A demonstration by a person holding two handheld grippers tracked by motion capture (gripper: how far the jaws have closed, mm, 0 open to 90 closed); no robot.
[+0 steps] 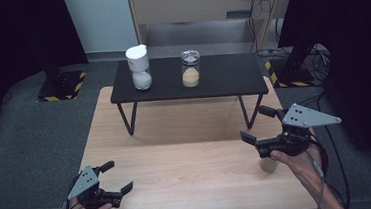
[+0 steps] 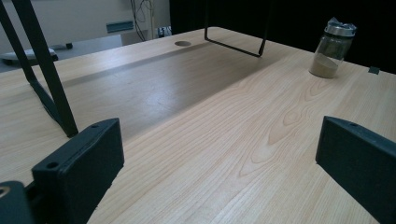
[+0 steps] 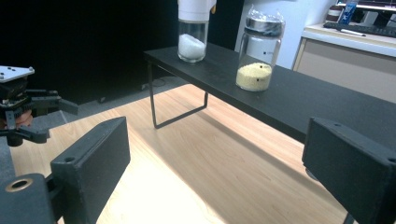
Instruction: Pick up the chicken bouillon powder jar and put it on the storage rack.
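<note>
A person sits at a light wooden table (image 1: 190, 184), holding a two-jaw gripper in each hand. Nearest, at the front left corner, the left gripper (image 1: 115, 177) rests low over the wood with its jaws spread wide and nothing between them. At the front right, the right gripper (image 1: 260, 123) is held a little higher, also with jaws wide apart and empty.

Just beneath the right hand, standing on the table, is a small glass jar with a metal lid (image 2: 332, 48), holding a low layer of tan powder. In the high view the hand covers most of it. It is upright and touched by neither gripper.

Farther back, a low black shelf (image 1: 222, 81) on thin black wire legs stands on the table's rear half. Two more jars stand upright on it, well apart. The left one is a white-capped jar (image 1: 139, 68) holding white grains. The right one is a metal-lidded jar (image 1: 190, 69) holding yellow grains.

Beyond the table lie grey carpet and a pale cabinet (image 1: 190, 4).
</note>
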